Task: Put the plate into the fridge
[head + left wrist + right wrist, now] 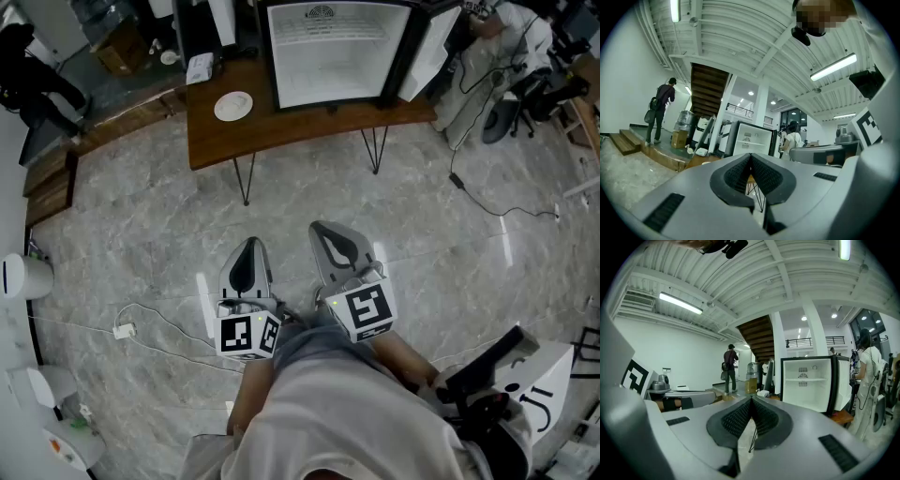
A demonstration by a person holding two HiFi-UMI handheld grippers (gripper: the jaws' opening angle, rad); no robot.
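The left gripper and right gripper are held side by side over the grey marble-pattern floor. Each has its jaws pressed fully together. The ribbed black pads meet along one line and nothing is between them.

The plate lies well ahead of both sets of jaws, slightly to the left of the left gripper's tips. It is a small, plain white round plate. It sits flat and alone on the brown wooden table, which has a curved front edge and thin black hairpin legs. A stretch of bare floor separates it from the jaws.

The fridge stands on the same table, just right of the plate and straight ahead of the right gripper's jaws. It is a compact black-framed unit with its door swung open to the right. The inside is white with one shelf.

A white box rests beyond the plate near the table's far edge. To the left of the left jaws, a white cable with an adapter trails on the floor. Far ahead and left, a person with a shoulder bag stands on a raised wooden platform.
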